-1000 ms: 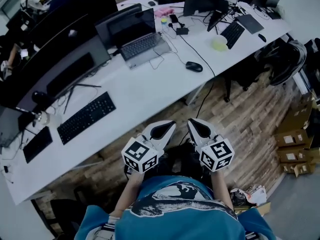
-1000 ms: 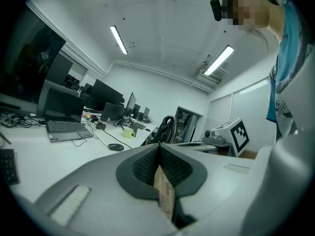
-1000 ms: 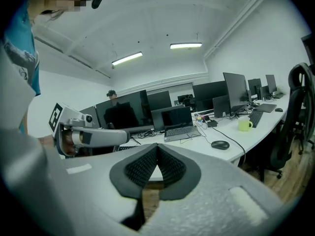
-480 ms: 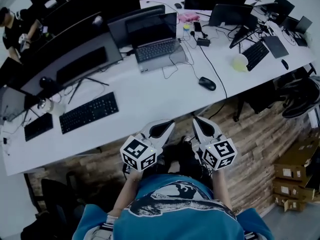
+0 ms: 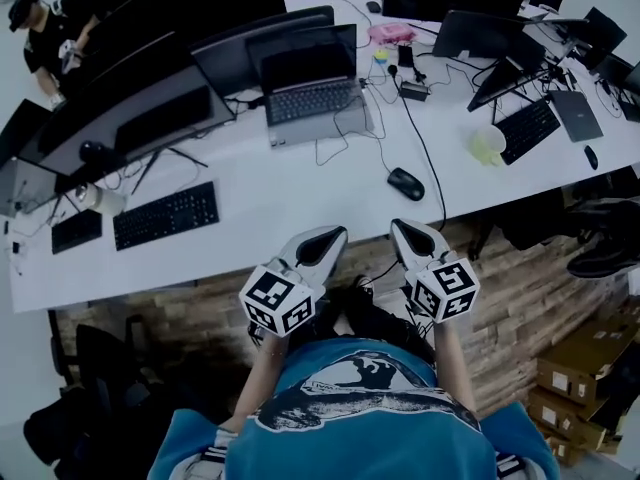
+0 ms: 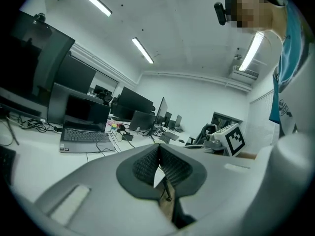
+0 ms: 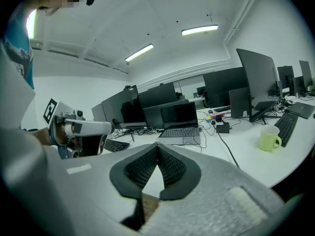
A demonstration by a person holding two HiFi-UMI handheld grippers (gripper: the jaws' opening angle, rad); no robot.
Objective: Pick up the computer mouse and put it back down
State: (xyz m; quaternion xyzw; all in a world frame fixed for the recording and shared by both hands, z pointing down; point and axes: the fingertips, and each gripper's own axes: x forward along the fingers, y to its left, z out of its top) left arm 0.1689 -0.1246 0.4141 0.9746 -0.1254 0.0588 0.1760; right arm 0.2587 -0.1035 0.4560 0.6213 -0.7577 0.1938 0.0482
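Our right gripper [image 5: 404,230] hangs clenched and empty just short of the white desk [image 5: 300,193], as does the left gripper [image 5: 326,240] beside it. The computer mouse [image 5: 405,183] lies just beyond, close to the desk's near edge. We should spread the jaws first, straddle its sides squarely, and stay left of the black cable [image 5: 431,171].

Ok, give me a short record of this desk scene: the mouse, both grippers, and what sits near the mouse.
mouse: black, lying on the white desk, untouched
left gripper: shut, empty, off the desk's near edge
right gripper: shut, empty, short of the mouse
nearby: laptop behind it to the left, green mug to its right, keyboard far left
stage: mouse not yet picked up
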